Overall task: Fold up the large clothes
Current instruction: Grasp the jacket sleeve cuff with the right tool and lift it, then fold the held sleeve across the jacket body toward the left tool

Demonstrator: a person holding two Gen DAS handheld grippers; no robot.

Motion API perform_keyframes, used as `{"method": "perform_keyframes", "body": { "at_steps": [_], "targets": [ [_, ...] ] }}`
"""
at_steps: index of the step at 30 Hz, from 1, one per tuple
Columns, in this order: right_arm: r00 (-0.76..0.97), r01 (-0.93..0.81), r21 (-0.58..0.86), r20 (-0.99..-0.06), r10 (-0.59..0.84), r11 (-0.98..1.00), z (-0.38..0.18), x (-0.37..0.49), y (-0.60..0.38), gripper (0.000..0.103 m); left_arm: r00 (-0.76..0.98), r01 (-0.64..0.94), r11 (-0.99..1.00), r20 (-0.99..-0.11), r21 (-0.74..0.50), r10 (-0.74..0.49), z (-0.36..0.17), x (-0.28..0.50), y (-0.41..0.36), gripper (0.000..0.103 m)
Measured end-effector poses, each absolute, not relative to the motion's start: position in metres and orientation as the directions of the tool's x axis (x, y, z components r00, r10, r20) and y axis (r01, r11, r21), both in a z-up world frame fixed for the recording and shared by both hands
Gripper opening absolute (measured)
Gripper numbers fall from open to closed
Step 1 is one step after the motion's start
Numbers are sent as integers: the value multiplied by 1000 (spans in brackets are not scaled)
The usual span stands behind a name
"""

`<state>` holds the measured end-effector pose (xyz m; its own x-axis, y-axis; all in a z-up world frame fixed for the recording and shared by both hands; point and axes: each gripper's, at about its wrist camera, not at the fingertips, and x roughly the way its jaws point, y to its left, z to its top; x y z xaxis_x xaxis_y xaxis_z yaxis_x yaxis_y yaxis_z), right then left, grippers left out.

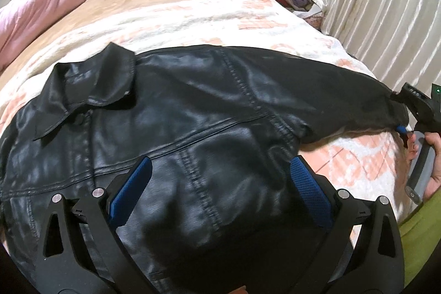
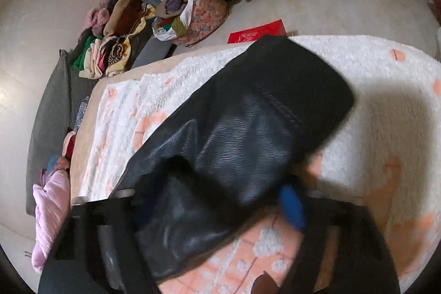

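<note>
On the bed (image 1: pixel 171 18), across its near edge, one black leather-look jacket (image 1: pixel 193 106) lay spread, glossy, creased and seamed, collar toward the left. The left gripper (image 1: pixel 220 178) hovered over its body, ribbed blue pads wide apart, holding nothing. At the right, the right gripper (image 1: pixel 405 112) was clamped on the one outstretched sleeve (image 2: pixel 248 134).
</note>
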<state>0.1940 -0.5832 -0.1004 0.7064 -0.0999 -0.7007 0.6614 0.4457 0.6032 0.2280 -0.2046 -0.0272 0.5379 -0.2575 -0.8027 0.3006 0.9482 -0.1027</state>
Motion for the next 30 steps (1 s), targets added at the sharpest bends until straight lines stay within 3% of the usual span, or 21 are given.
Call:
{"method": "perform_keyframes", "body": {
  "at_steps": [2,6,19,30],
  "targets": [
    [720,645,609,-687,-100,460,-98,192,-582,31,536,309,945,-800,-112,-270,-27,230,-209,94],
    [782,569,635,-615,-104,522,-80,186,-580,14,526,332,934,-797,-130,-298,-25,233,-221,94],
    [926,234,556,-377,-9,798,41,181,-507,8,563,339,928,-756,-158,-334,4,221,-209,94],
    [934,39,486,-328,141,873,95,195,-428,7,599,332,923,-711,-197,-367,30,204,-176,94]
  ]
}}
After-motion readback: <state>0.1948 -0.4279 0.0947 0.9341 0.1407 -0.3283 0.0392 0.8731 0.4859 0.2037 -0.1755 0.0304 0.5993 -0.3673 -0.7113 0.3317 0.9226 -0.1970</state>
